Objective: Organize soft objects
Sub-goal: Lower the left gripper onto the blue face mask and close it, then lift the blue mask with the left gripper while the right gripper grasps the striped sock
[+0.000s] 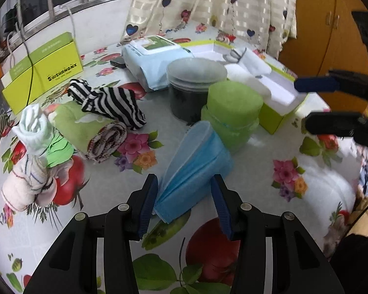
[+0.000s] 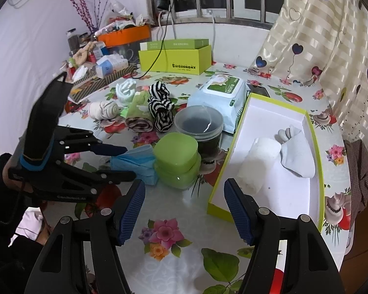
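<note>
A folded blue face mask [image 1: 193, 171] lies on the flowered tablecloth, leaning on a green jar [image 1: 233, 112]. My left gripper [image 1: 184, 196] is open, its jaws either side of the mask's near end; it shows the same way in the right wrist view [image 2: 127, 161]. My right gripper [image 2: 184, 210] is open and empty above the table, beside an open green box [image 2: 314, 132] holding a white roll [image 2: 260, 156] and a pale sock [image 2: 296, 156]. Rolled socks [image 1: 34, 127], a green towel [image 1: 90, 129] and a striped cloth [image 1: 110, 100] lie at the left.
A dark lidded tub [image 1: 196, 83] stands behind the green jar. A wet-wipes pack [image 1: 154, 56], a closed green box [image 1: 44, 66] and clutter sit toward the window. A curtain [image 1: 208, 5] hangs at the back. The table edge runs at the right.
</note>
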`<state>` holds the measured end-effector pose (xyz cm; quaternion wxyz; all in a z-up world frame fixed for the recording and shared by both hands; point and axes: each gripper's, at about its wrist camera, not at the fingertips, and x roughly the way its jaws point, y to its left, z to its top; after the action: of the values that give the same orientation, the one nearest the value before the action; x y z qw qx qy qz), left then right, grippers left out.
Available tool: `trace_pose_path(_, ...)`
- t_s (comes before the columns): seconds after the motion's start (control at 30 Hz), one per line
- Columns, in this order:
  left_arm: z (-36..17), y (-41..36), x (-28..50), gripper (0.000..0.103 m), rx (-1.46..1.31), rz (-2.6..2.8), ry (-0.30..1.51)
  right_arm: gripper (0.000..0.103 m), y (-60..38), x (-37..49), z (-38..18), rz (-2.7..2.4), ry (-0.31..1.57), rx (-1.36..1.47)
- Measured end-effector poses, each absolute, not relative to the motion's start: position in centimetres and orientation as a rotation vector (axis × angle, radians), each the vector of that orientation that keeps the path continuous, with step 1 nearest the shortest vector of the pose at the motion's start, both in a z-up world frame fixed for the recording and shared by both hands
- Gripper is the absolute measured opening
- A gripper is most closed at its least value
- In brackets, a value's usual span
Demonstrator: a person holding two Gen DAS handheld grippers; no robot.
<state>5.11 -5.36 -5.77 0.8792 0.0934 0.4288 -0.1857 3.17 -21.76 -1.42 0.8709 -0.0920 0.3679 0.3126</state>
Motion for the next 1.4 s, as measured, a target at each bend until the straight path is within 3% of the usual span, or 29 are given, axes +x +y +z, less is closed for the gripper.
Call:
trace_pose_path(0.27, -6.2, -5.6, 4.9, 0.046, 0.206, -0.335, 0.868, 0.067, -21.9, 3.6, -1.5, 0.635, 0.771, -0.191)
trace_pose_path(0.5, -5.8, -4.2, 4.4, 0.027, 0.124, -0.271, 0.852, 0.067, -21.9, 3.6, -0.6, 0.616, 0.747, -0.199)
trace_pose_path(0.63, -5.2, -2.4, 3.9, 0.024, 0.061, -0.221, 0.836, 0.067, -21.2, 3.8, 0.2, 0.616, 0.729, -0.223)
trace_pose_path(0.97, -3.9, 2.0, 3.2, 0.024, -0.061, -0.119, 0.802, 0.067, -17.3, 5.9, 2.4, 0.688, 0.679, -0.282)
trace_pose_path(1.4, -4.1, 4.7, 3.1, 0.024, -0.129, -0.09, 0.79, 0.065, -8.4, 12.9, 0.8, 0.797, 0.846, -0.415)
